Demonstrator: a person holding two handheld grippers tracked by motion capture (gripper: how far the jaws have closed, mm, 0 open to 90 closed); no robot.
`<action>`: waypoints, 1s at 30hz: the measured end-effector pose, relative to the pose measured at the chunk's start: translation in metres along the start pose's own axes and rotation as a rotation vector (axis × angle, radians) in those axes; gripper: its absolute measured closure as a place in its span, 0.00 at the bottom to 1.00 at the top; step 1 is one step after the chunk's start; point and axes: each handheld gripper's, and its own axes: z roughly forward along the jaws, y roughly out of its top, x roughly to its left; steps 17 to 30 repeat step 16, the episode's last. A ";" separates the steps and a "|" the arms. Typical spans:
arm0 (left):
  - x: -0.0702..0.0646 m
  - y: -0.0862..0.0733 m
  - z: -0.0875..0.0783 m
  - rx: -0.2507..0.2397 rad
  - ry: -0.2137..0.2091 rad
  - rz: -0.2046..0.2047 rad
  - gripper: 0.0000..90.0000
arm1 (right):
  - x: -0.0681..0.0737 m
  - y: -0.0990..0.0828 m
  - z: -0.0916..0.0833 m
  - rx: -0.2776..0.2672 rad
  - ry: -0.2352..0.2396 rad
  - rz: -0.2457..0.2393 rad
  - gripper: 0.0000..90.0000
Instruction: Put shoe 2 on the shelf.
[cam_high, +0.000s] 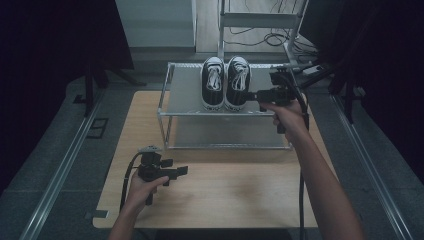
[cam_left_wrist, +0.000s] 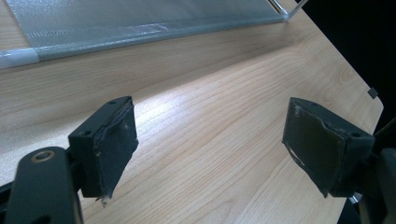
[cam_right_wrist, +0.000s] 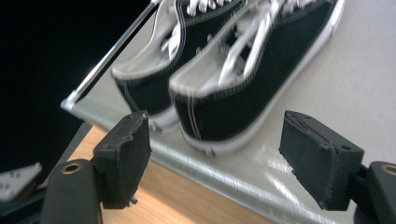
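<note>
Right gripper view: sneaker (cam_right_wrist: 243, 84) heel just ahead of open right claw (cam_right_wrist: 212, 158), untouched

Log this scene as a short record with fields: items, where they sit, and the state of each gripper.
items: pair of black sneakers with white laces
location: side by side on the top shelf of a metal shoe rack, heels toward the person
support: wooden table
right gripper: open, beside the heel of the right-hand sneaker, not pressing it
left gripper: open, nothing between its fingers, over bare table
</note>
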 end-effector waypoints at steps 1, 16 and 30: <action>0.000 0.000 0.000 0.000 0.000 0.000 0.20 | -0.001 -0.004 -0.002 -0.003 0.009 -0.002 0.28; -0.002 -0.003 0.000 0.000 0.026 0.036 0.20 | -0.014 -0.058 -0.018 -0.075 0.097 -0.104 0.28; -0.002 -0.003 0.000 0.000 0.026 0.036 0.20 | -0.014 -0.058 -0.018 -0.075 0.097 -0.104 0.28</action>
